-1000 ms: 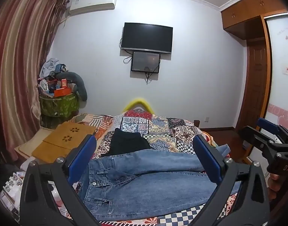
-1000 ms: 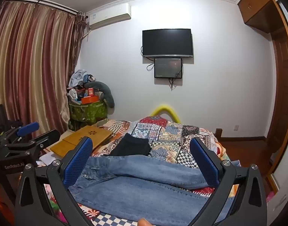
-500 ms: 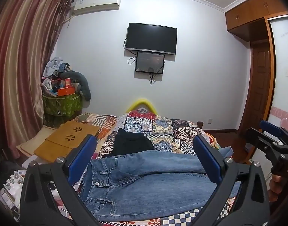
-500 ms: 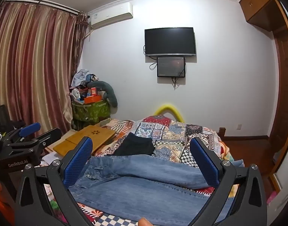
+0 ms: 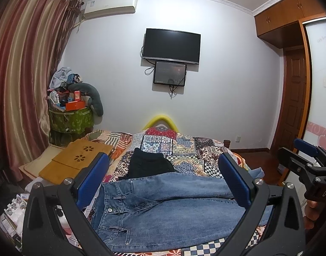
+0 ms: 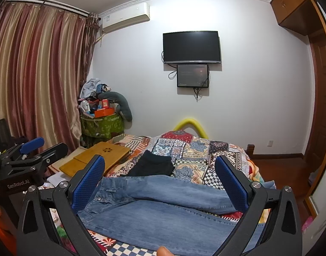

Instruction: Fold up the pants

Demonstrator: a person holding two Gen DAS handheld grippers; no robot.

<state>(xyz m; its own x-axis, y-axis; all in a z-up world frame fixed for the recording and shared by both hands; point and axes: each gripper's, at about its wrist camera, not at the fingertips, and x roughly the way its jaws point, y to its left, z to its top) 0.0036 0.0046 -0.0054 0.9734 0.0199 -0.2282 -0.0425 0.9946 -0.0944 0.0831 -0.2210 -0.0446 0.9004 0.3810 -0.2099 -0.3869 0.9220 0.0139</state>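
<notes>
Blue jeans (image 5: 167, 211) lie flat across the near end of a bed with a patchwork quilt (image 5: 184, 147), waistband to the left, legs running right. They also show in the right wrist view (image 6: 163, 211). My left gripper (image 5: 163, 179) is open and empty, held above the jeans. My right gripper (image 6: 159, 179) is open and empty, also above the jeans. Each gripper shows at the edge of the other's view: the right one (image 5: 307, 162) and the left one (image 6: 33, 149).
A folded black garment (image 5: 149, 165) lies on the quilt beyond the jeans. A wooden lap desk (image 5: 77, 162) sits left of the bed. A cluttered green bin (image 5: 70, 119) stands by the curtain. A wardrobe and door are at the right.
Both cameras have tilted or risen slightly, so the room sits a little lower in view. The jeans and both open grippers are otherwise unchanged.
</notes>
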